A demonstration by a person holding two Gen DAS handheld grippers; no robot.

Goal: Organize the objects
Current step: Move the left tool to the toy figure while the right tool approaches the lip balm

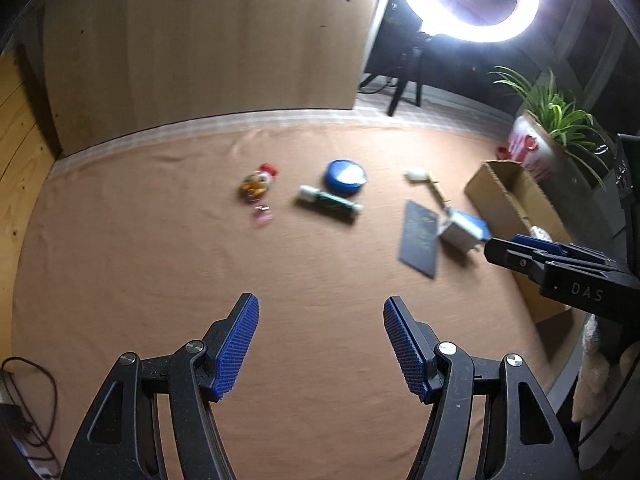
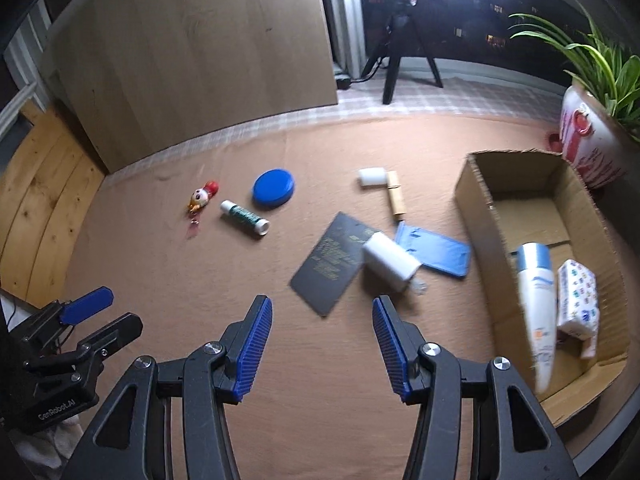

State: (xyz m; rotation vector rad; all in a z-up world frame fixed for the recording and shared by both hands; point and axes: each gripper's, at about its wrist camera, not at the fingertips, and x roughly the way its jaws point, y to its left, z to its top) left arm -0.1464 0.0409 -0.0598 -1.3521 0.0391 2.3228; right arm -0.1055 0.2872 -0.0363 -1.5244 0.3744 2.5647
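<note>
Two grippers hover spread and empty above the brown cloth [image 2: 160, 264].
Right gripper [image 2: 322, 344] hangs beside the cardboard box [image 2: 476, 200], which holds a white bottle [image 2: 536, 300] and tissue pack [image 2: 578, 300]; left gripper [image 1: 320, 344] faces the loose blue lid [image 1: 345, 176] and small tube [image 1: 330, 203].

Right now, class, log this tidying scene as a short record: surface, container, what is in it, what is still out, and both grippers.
surface: tan cloth
container: open cardboard box, at the right
in box: white bottle and patterned tissue pack
still out: blue lid, green tube, doll keychain, dark card, white cylinder, blue pouch
left gripper: open, holding nothing
right gripper: open, holding nothing
</note>
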